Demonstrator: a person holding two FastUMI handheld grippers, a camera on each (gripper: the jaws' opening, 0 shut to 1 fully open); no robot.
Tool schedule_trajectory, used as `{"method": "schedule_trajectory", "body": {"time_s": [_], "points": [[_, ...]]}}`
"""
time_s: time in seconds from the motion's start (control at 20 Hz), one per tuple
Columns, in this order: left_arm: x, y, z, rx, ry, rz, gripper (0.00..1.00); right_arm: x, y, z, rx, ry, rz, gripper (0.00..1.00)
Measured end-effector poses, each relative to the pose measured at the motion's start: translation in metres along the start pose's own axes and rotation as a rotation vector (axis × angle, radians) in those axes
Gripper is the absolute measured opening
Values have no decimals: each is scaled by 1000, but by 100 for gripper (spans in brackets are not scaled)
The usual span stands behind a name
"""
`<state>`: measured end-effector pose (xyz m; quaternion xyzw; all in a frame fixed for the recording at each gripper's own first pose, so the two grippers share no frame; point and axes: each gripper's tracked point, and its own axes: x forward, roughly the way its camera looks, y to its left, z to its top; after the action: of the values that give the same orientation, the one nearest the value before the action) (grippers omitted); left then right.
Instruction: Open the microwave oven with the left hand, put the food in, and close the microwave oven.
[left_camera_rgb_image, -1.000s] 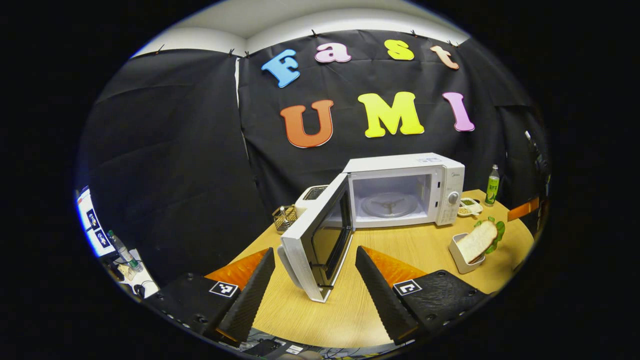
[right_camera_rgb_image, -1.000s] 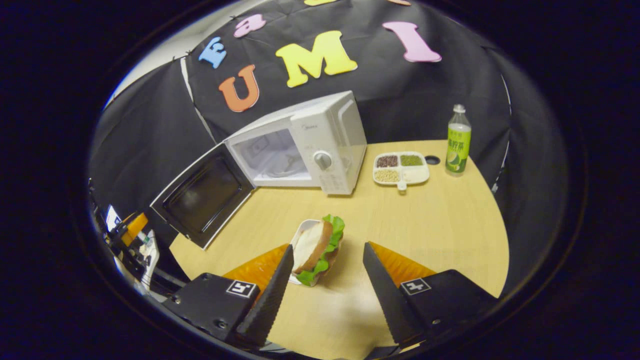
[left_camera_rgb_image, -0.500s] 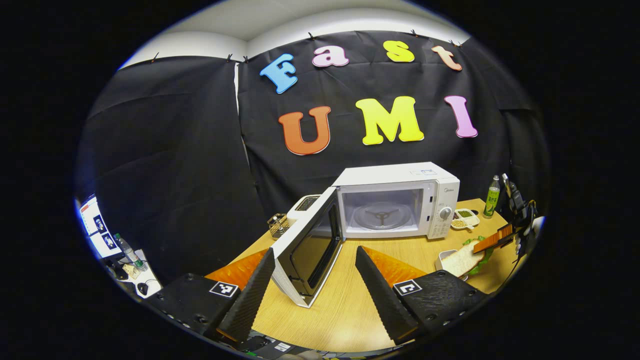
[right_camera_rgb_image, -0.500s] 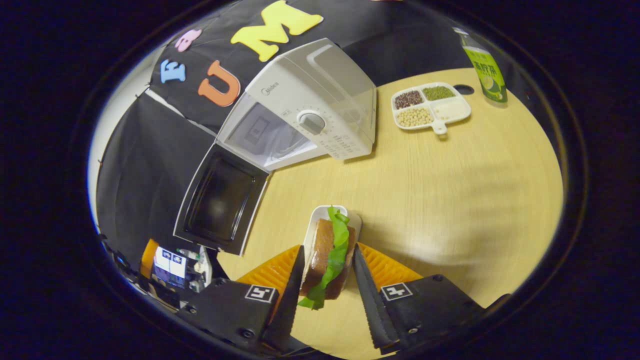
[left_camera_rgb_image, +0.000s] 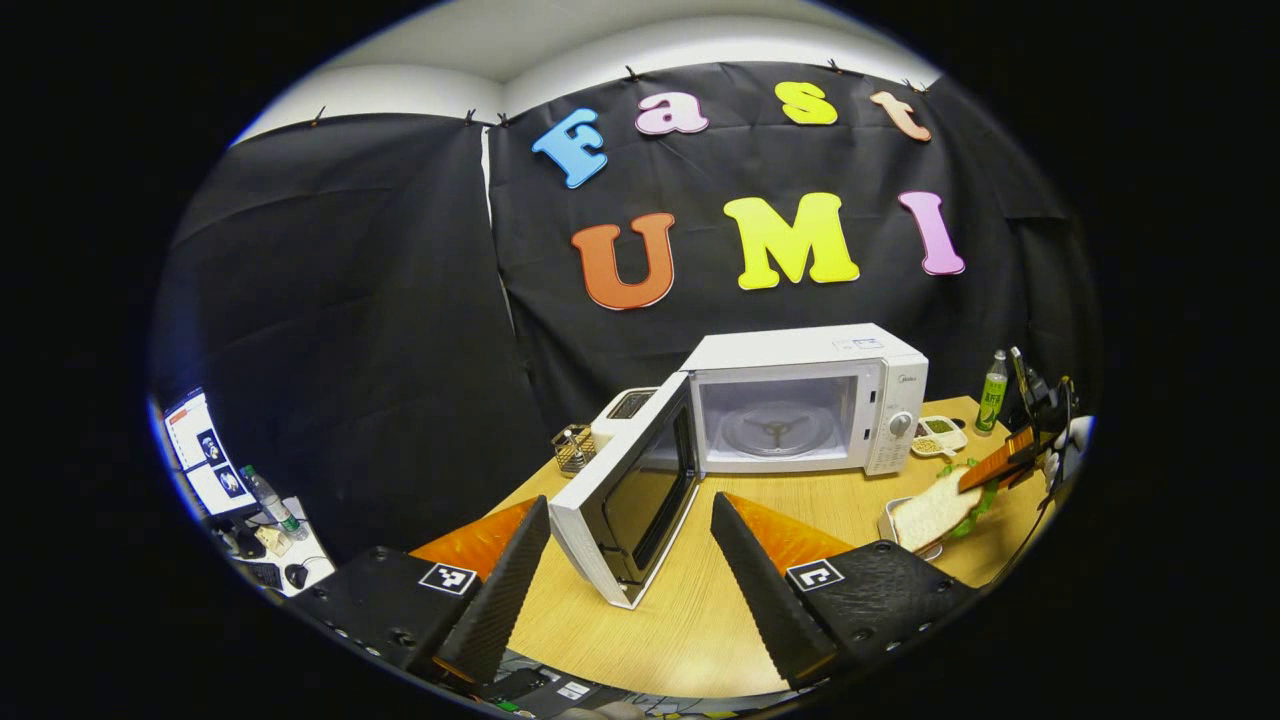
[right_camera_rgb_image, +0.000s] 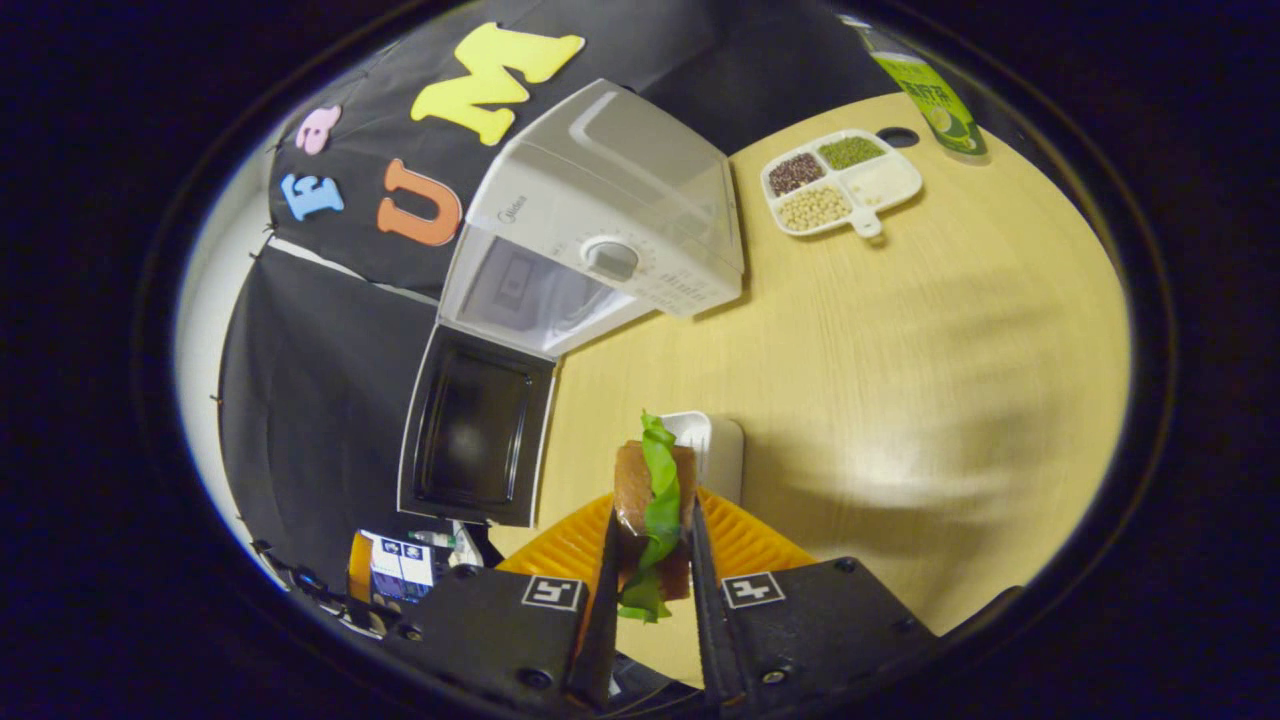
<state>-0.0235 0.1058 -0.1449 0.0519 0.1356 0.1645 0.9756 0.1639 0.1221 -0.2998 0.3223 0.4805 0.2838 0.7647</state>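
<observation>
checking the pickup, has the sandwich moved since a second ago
Yes. The sandwich, clamped in the right claw, has come up out of the white tray, which sits on the table.

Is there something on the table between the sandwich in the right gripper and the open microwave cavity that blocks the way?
Nothing visible does. The right gripper holds the sandwich above its white tray. Between it and the microwave lies bare table. The door is swung wide to one side, off the path.
</observation>
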Motion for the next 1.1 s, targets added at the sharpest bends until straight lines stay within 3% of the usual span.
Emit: {"method": "schedule_trajectory", "body": {"time_s": [0.1, 0.15, 0.2, 0.25, 0.3, 0.35, 0.4, 0.55, 0.65, 0.85, 0.95, 1.1], "points": [[-2, 4, 2, 10, -8, -18, 97, -6, 23, 7, 5, -41, 37, 36], [-3, 7, 3, 15, -16, -31, 97, -9, 37, 10, 3, -62, 56, 27], [-4, 9, 4, 18, -20, -46, 96, -10, 53, 12, -7, -85, 73, 35], [-4, 12, 5, 18, -27, -60, 97, -10, 67, 15, -16, -114, 81, 27], [-3, 14, 6, 13, -30, -76, 97, -9, 82, 19, -23, -151, 83, 26], [-2, 15, 6, 6, -30, -97, 97, -7, 97, 23, -25, -194, 87, 26], [-1, 16, 7, 0, -33, -115, 96, -3, 112, 29, -24, -241, 93, 34], [0, 26, 7, 4, -37, -175, 96, 16, 147, 46, 13, -412, 88, 34], [1, 34, 8, 21, -45, -215, 96, 39, 158, 57, 44, -527, 51, 34], [10, 52, 7, 63, -62, -268, 97, 88, 182, 79, 169, -736, 92, 34], [14, 61, 6, 74, -65, -284, 96, 123, 178, 87, 232, -789, 70, 34], [24, 70, 4, 98, -73, -301, 96, 169, 173, 100, 343, -831, 98, 34]]}}
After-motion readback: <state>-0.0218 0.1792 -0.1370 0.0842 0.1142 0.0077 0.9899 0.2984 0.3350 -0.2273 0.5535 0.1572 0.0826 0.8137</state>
